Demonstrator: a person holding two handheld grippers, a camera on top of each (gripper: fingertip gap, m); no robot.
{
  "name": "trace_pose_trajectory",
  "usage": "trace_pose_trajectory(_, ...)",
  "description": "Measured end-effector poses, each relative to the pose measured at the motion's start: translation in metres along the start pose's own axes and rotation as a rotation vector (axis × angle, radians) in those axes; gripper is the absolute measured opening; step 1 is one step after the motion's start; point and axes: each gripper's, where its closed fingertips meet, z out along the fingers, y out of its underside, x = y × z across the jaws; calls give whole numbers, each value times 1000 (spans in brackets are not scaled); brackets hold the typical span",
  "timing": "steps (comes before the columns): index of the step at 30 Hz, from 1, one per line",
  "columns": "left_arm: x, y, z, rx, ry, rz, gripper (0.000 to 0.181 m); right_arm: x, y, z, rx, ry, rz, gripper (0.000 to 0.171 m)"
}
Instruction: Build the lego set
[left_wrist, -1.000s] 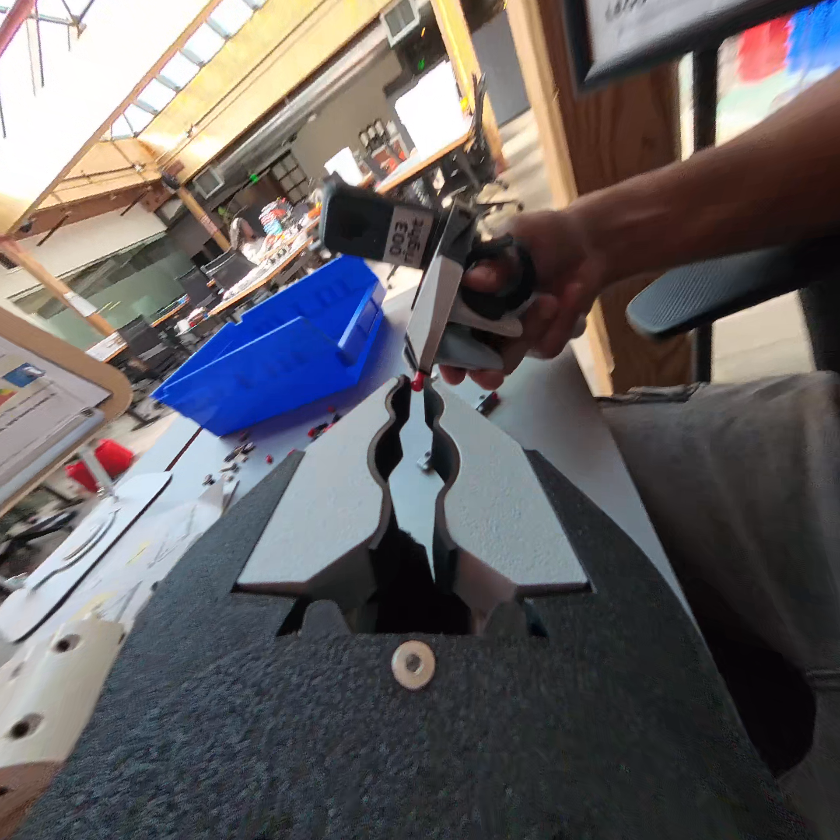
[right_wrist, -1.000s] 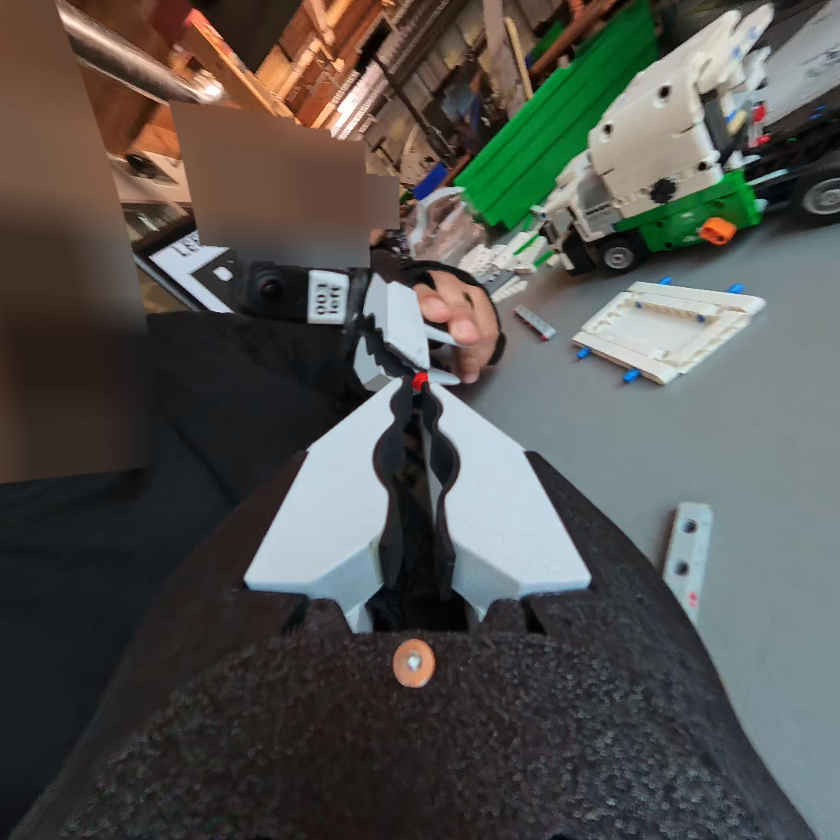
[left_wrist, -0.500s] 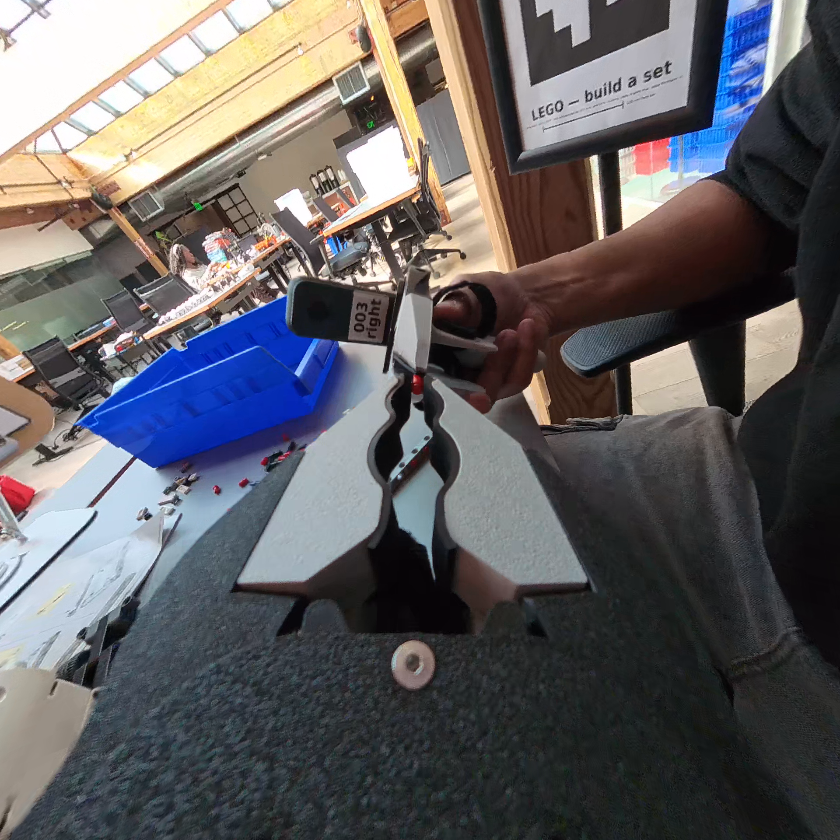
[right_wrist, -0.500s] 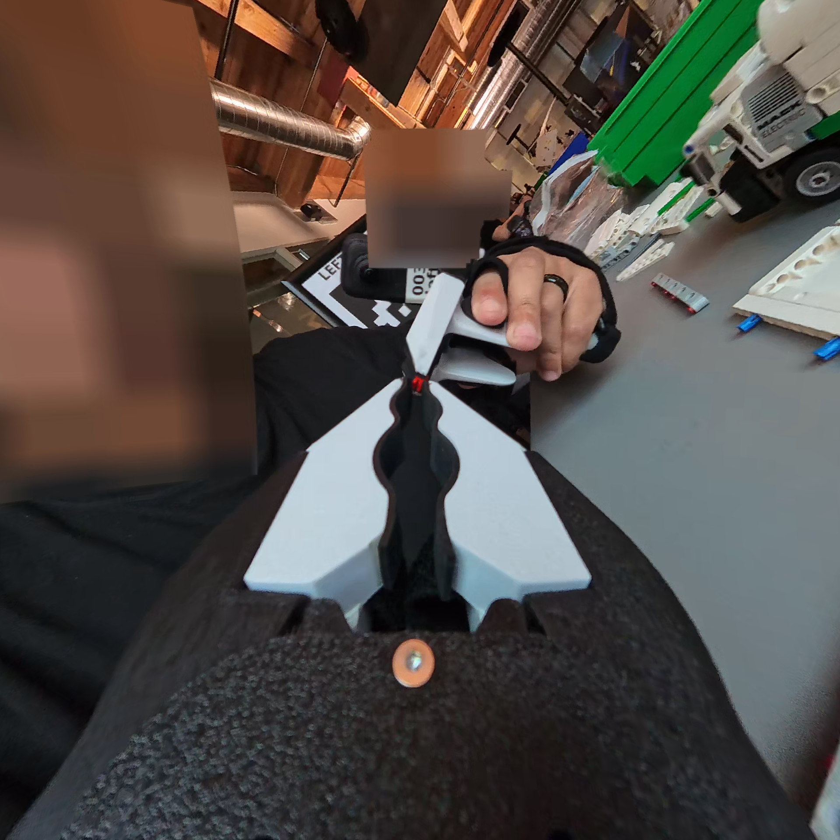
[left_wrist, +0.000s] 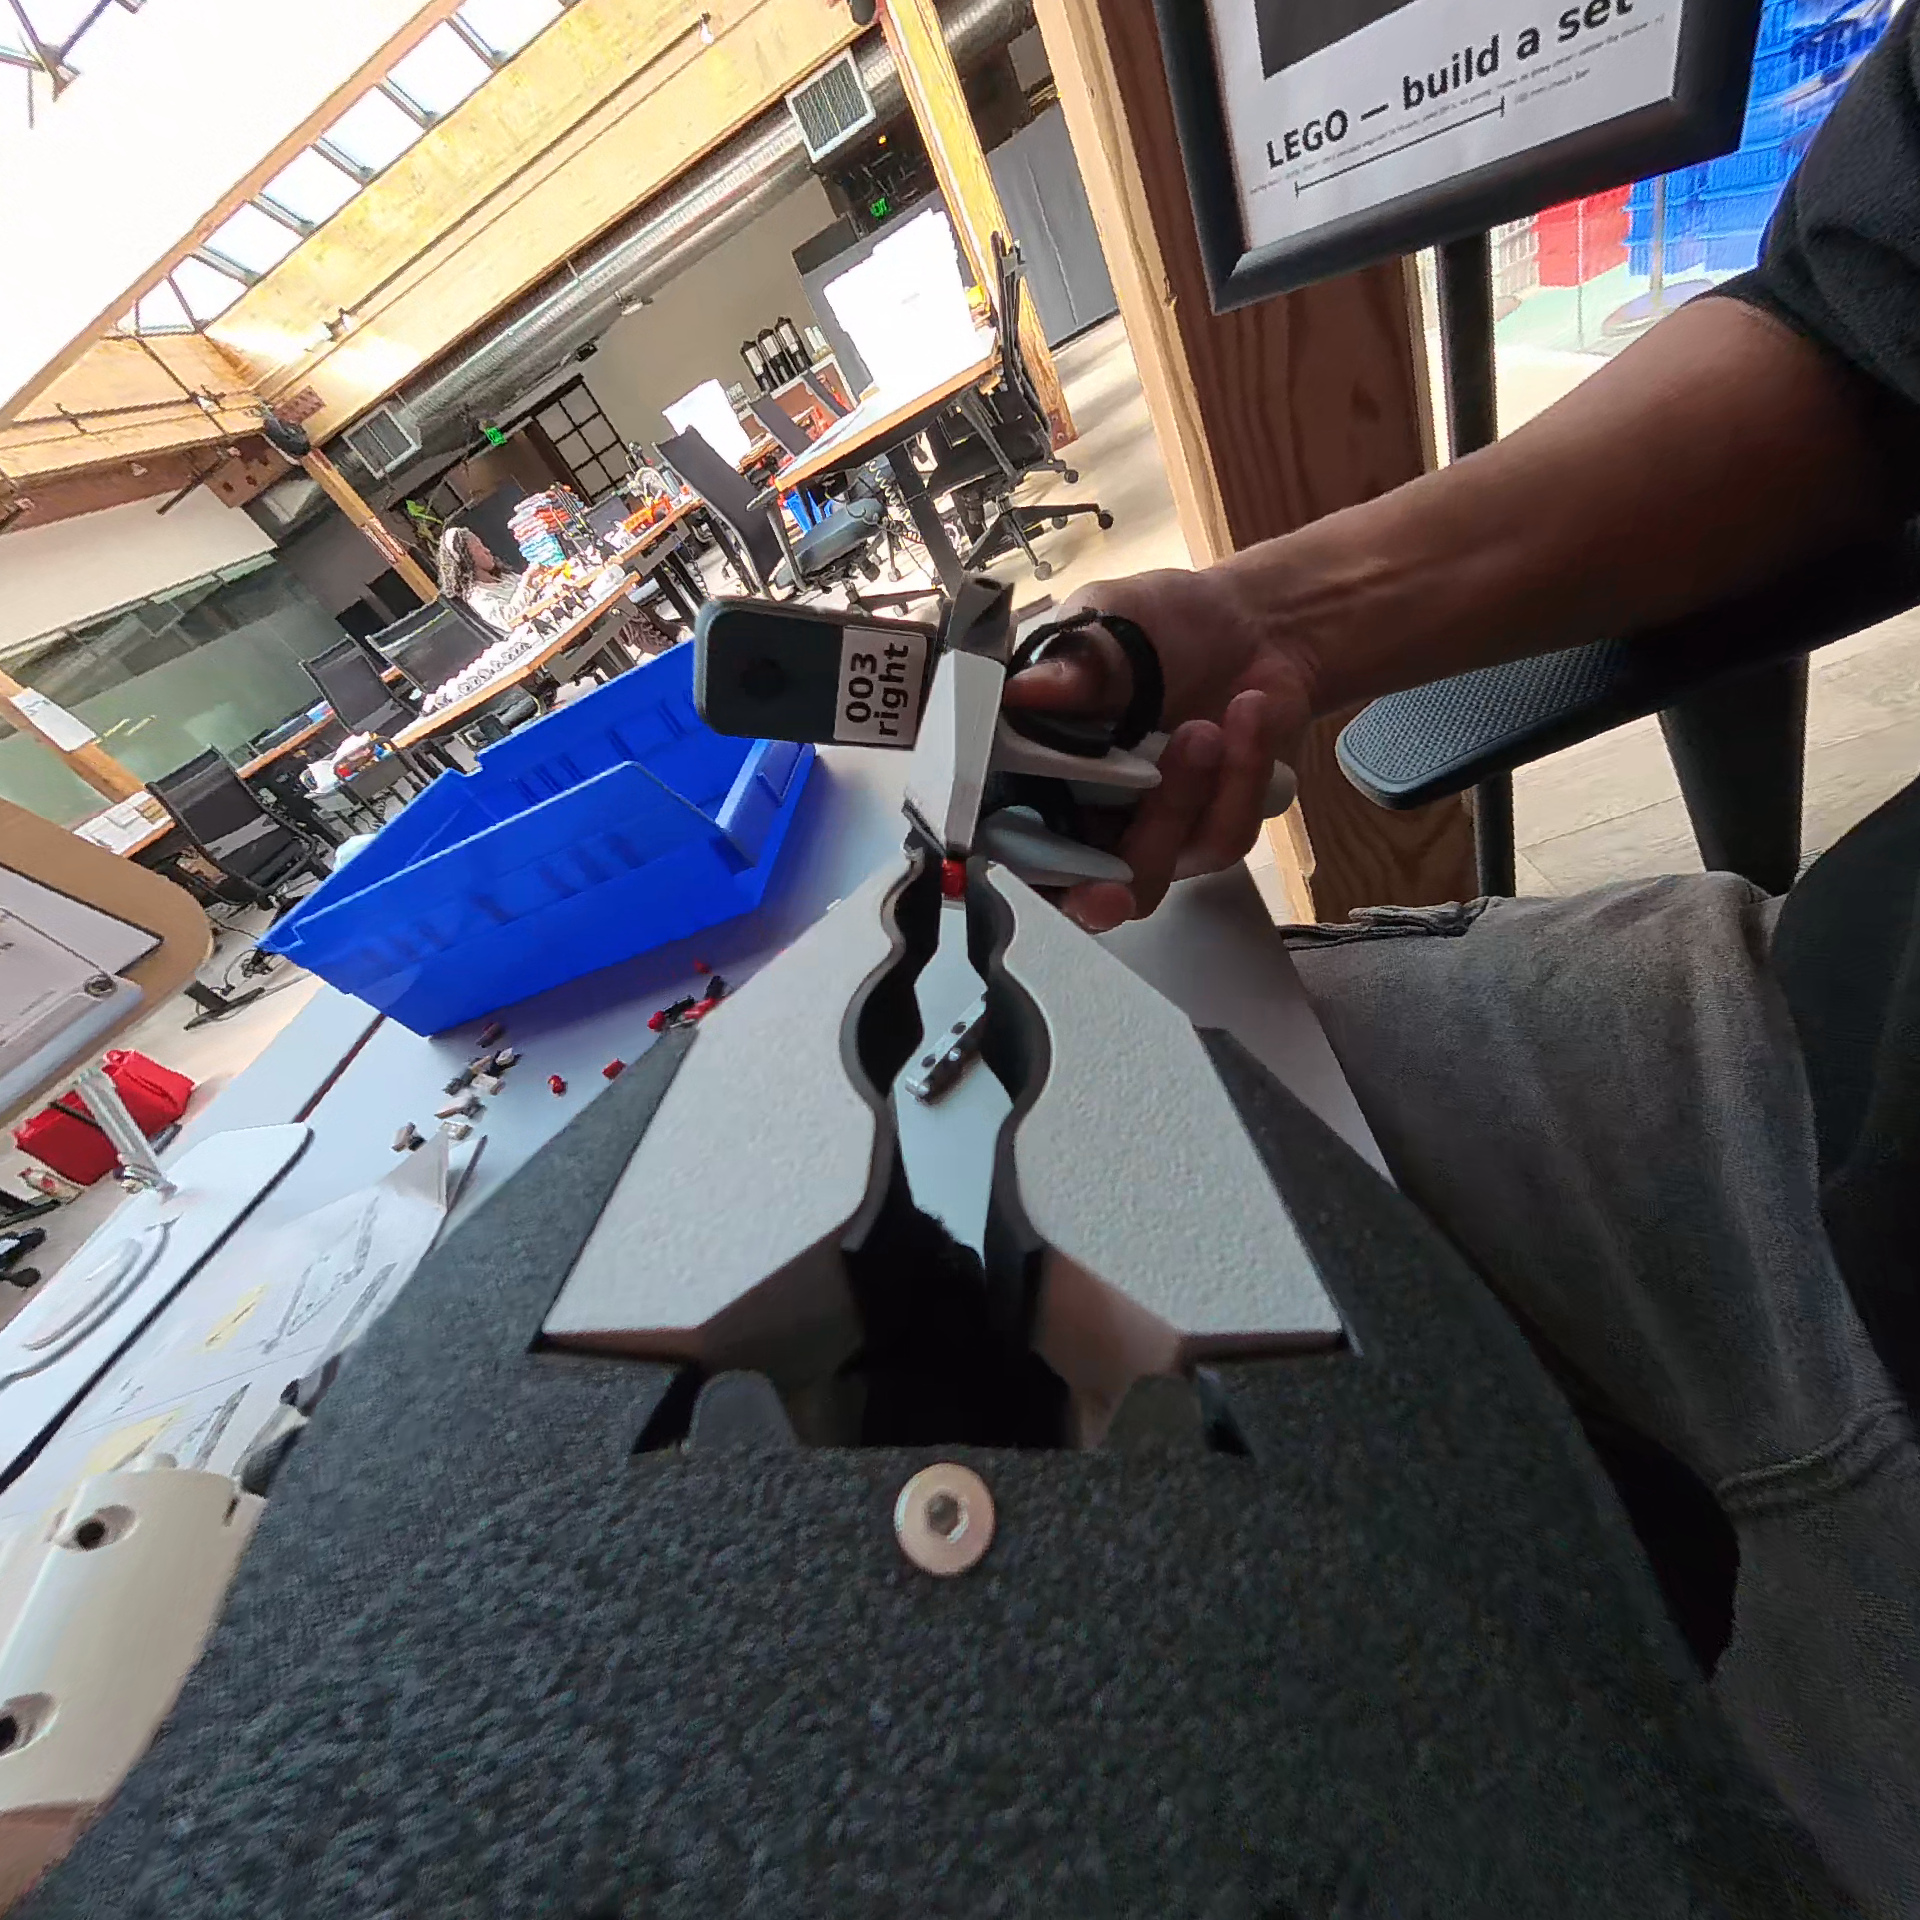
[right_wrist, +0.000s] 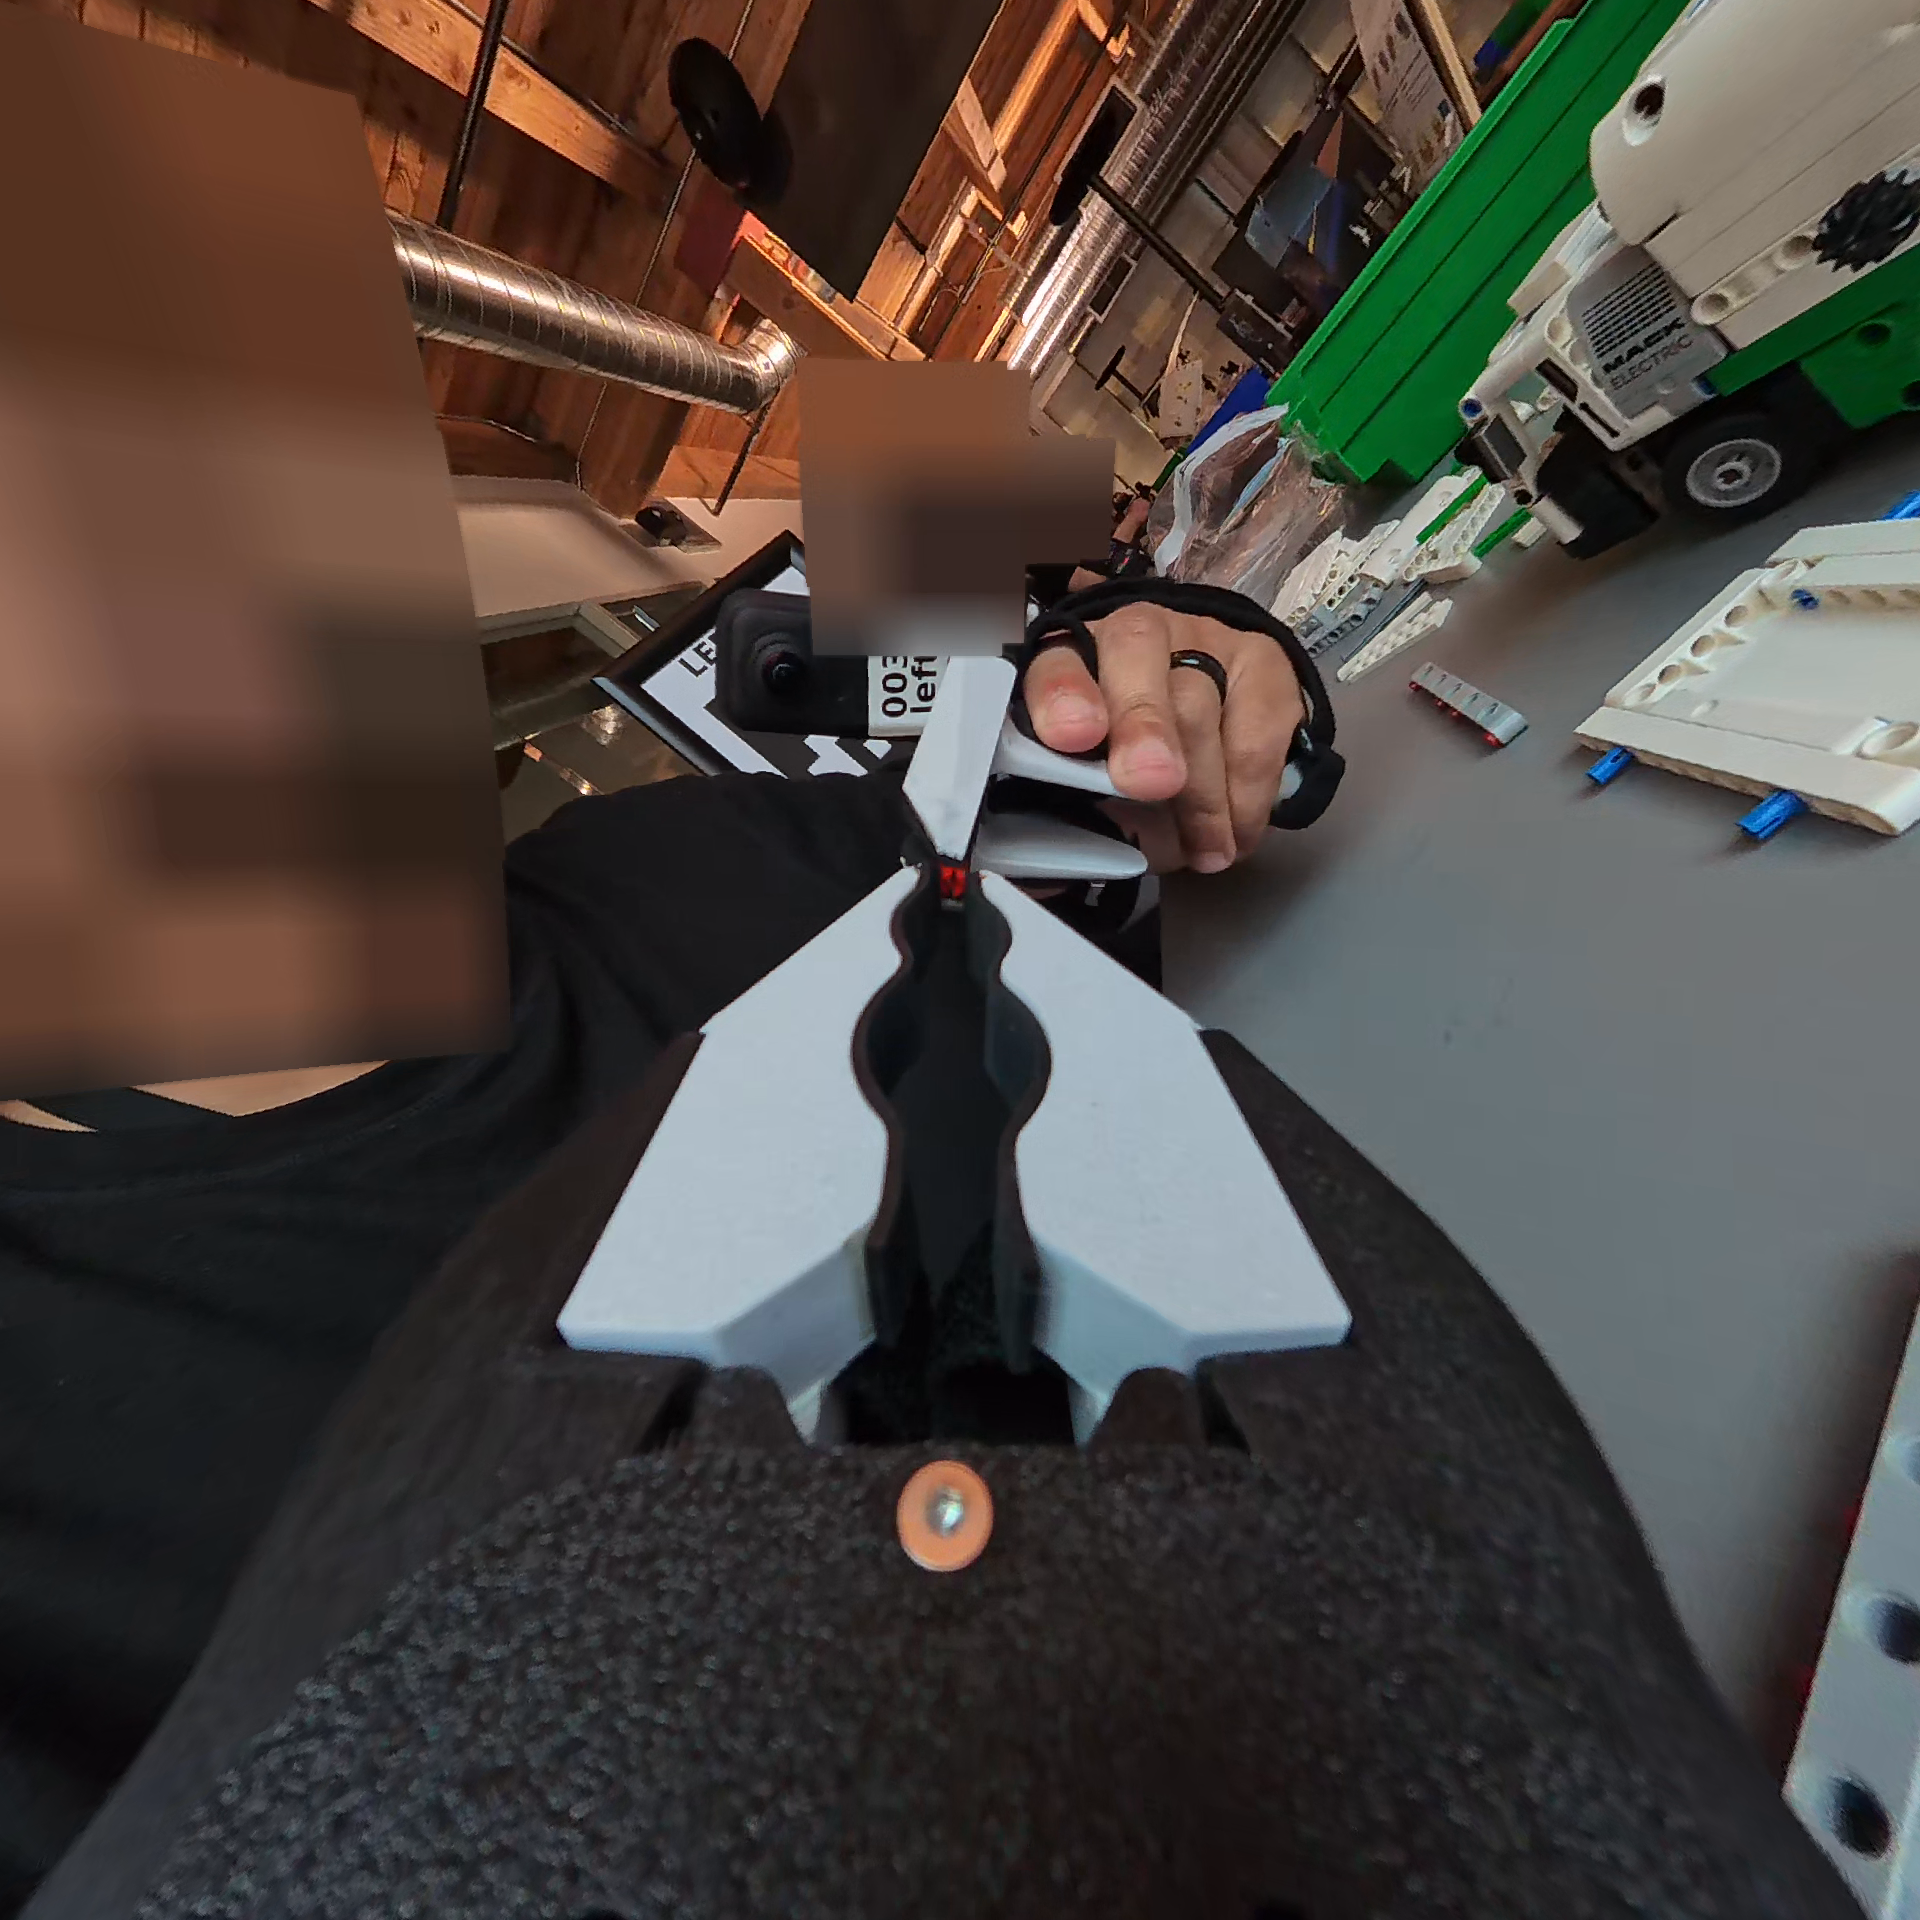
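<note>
A small red pin (left_wrist: 951, 878) sits where the tips of both grippers meet, held above the grey table (left_wrist: 1195, 935). In the left wrist view my left gripper (left_wrist: 951, 883) is closed around it, and the right gripper (left_wrist: 951, 769), held by a hand, comes in from above with its tip on the same pin. In the right wrist view the red pin (right_wrist: 952, 883) sits between my right gripper's (right_wrist: 952, 888) nearly closed tips, with the left gripper (right_wrist: 956, 769) touching it from beyond. The white and green lego truck (right_wrist: 1714, 343) stands far right.
A blue bin (left_wrist: 540, 862), scattered small pieces (left_wrist: 582, 1060), a small grey part (left_wrist: 951, 1049) and an instruction sheet (left_wrist: 291, 1309) lie on the table. A white panel with blue pins (right_wrist: 1787, 707), a grey beam (right_wrist: 1465, 707) and a white holed beam (right_wrist: 1870, 1662) lie right. My two grippers' fingertips are within a few centimetres of each other.
Both grippers have stayed tip to tip on the red pin while swinging round together. The right view has turned away from the truck, and the left view has tilted up.
</note>
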Motion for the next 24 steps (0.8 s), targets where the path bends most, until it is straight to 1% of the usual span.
trace_pose_trajectory(2,-2,4,1,-15,12,-53,3,4,-1,-1,-4,35,-26,3)
trace_pose_trajectory(5,-6,13,3,-46,22,-98,3,15,-5,-9,-34,193,-137,6)
trace_pose_trajectory(8,-11,27,6,-102,3,-96,3,28,-11,-28,-89,423,-307,13)
trace_pose_trajectory(11,-18,49,10,-189,-21,-138,3,41,-16,-53,-167,673,-459,18)
trace_pose_trajectory(14,-27,69,11,-277,-55,-199,3,65,-11,-92,-356,1001,-620,22)
trace_pose_trajectory(16,-33,74,9,-304,-82,-206,3,77,-6,-112,-481,1159,-706,22)
trace_pose_trajectory(18,-34,81,9,-347,-96,-191,3,84,2,-111,-548,1187,-738,22)
trace_pose_trajectory(21,-29,85,12,-379,-88,-144,3,91,12,-95,-544,1118,-715,22)
trace_pose_trajectory(24,-23,84,13,-385,-73,-118,3,101,13,-99,-545,1138,-678,23)
